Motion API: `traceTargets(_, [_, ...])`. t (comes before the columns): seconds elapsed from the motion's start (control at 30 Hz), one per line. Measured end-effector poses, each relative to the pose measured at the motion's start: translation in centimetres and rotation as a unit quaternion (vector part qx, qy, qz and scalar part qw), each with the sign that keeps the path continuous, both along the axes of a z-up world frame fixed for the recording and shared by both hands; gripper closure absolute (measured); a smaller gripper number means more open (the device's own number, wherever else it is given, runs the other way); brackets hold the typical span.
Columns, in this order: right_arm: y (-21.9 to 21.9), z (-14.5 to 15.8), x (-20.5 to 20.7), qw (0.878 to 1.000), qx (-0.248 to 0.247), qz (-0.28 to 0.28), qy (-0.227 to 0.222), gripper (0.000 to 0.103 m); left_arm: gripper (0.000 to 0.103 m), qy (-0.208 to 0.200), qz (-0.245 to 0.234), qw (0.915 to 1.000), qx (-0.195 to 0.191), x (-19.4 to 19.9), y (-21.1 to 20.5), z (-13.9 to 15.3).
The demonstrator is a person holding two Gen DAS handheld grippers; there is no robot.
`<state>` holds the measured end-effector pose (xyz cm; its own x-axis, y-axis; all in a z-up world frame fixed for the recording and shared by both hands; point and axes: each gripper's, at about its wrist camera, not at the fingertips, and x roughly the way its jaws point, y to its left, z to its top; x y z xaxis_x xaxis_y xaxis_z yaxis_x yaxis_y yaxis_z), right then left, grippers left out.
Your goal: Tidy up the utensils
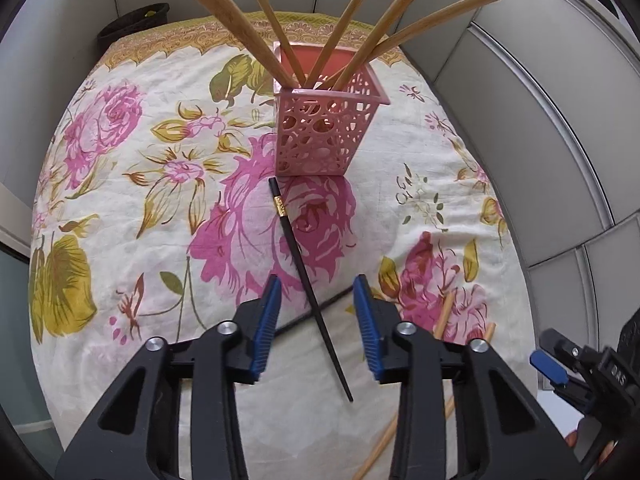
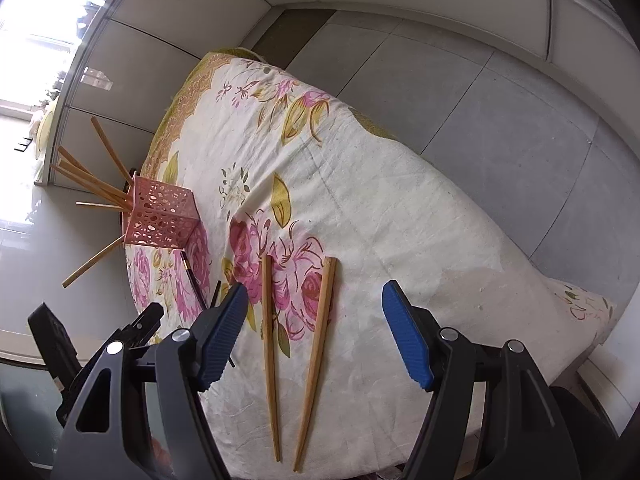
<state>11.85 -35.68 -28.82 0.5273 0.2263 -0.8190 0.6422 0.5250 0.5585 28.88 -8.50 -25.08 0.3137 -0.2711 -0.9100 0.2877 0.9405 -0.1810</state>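
Pick-up step. Left tool [image 1: 316, 300] jaws apart, straddling black chopstick [image 1: 304, 268] at 6 o'clock of pink holder [image 1: 320, 136]. Right tool [image 2: 312, 328] apart over two wooden chopsticks [image 2: 268, 344] on the counter [image 2: 400, 220]. Next: clamp, lift, drop into holder.

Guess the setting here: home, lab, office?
Probably a home, though that's a guess: a table under a floral cloth, a pink perforated holder of wooden chopsticks, plain grey wall panels close behind, and a bright window to one side.
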Motion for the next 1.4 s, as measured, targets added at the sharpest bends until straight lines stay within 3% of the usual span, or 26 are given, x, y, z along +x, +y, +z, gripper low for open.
traceTargets(0.13, [-0.8,-0.6,0.0,1.0,0.021,-0.004,0.005,0.035,0.073,0.009,0.064,0.9975,-0.029,2.1,1.1,-2.5])
traceTargets(0.23, [-1.0,-1.3,0.4,0.999,0.043,0.002,0.012,0.035,0.073,0.0,0.083,0.9958,-0.038,2.8,1.3,-3.5])
traceTargets(0.4, [-0.7,-1.4,1.0,0.999,0.049,0.021,0.014,0.035,0.075,-0.026,0.074,0.9968,0.019,3.8,-0.3,-4.8])
traceTargets(0.5, [-0.8,-1.1,1.1,0.999,0.035,0.025,0.017,0.035,0.093,-0.04,0.06,0.9956,0.06,3.7,-1.2,-5.6])
traceTargets(0.63, [-1.1,-1.2,1.0,0.999,0.031,0.017,0.029,0.035,0.097,-0.025,0.019,0.9968,0.074,2.6,-1.3,-5.6])
traceTargets(0.77, [-0.7,-1.6,1.0,0.998,0.024,0.023,0.05,0.035,0.098,-0.028,0.01,0.9974,0.065,0.5,0.6,-4.3])
traceTargets(1.0, [0.5,-2.4,0.7,0.996,0.036,0.02,0.085,0.035,0.097,-0.074,-0.022,0.997,0.008,-4.4,3.8,2.3])
traceTargets(1.07, [1.4,-2.0,0.8,0.995,0.02,0.029,0.091,0.035,0.097,-0.055,-0.039,0.9975,-0.018,-5.2,4.3,3.1])
traceTargets(1.2, [2.6,-1.3,0.7,0.995,0.014,0.038,0.095,0.035,0.097,0.006,-0.069,0.9975,-0.015,-5.7,5.9,2.7])
traceTargets(1.4, [3.1,-0.6,0.5,0.995,0.009,0.04,0.094,0.035,0.097,0.104,-0.108,0.9875,0.048,-7.3,8.2,-2.2])
